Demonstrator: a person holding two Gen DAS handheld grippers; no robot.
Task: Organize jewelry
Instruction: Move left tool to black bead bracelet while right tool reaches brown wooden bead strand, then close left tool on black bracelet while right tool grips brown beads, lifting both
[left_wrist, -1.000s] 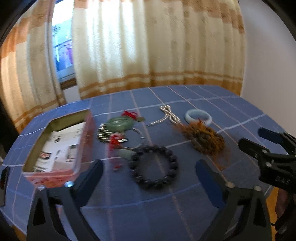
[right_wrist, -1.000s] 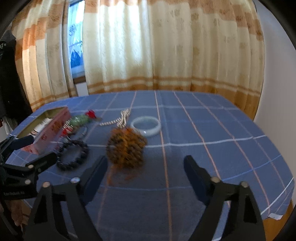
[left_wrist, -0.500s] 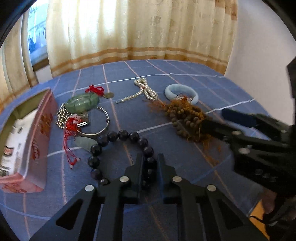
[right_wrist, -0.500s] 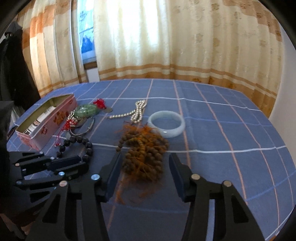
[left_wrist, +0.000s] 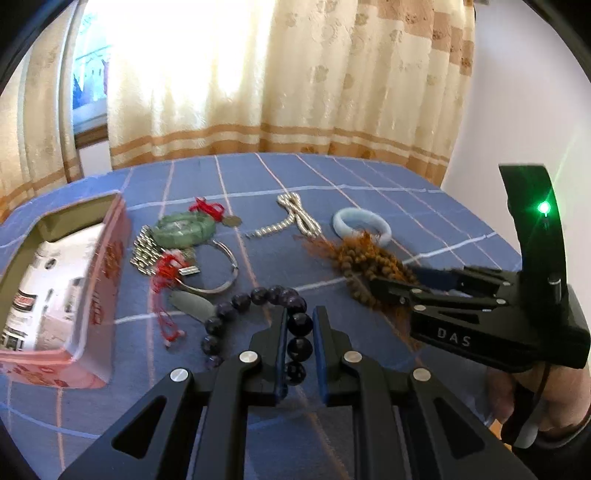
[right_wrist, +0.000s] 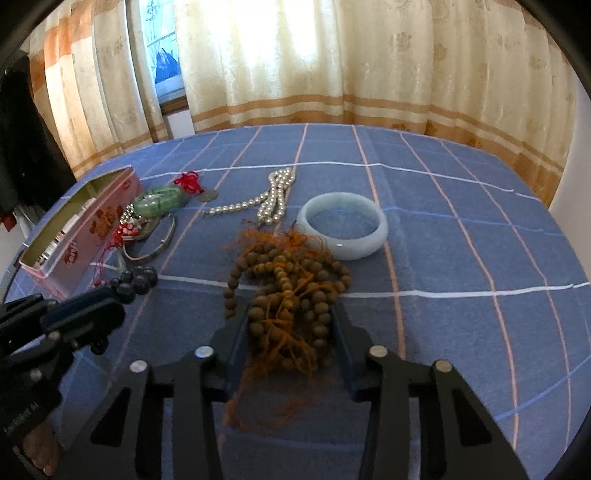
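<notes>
My left gripper is shut on the dark bead bracelet, pinching its right side on the blue checked tablecloth. My right gripper is closed around the brown bead necklace with orange tassels, its fingers pressing both sides of the pile. The right gripper also shows in the left wrist view, and the left gripper in the right wrist view. A pink tin box stands open at the left, paper inside.
A pale jade bangle, a pearl necklace, a green jade pendant with red cord, a silver bangle and a silver chain lie on the cloth. Curtains hang behind the table. The table edge is close on the right.
Both grippers came down and forward from above the table. The left shut on the dark bead bracelet; the right narrowed around the brown bead necklace.
</notes>
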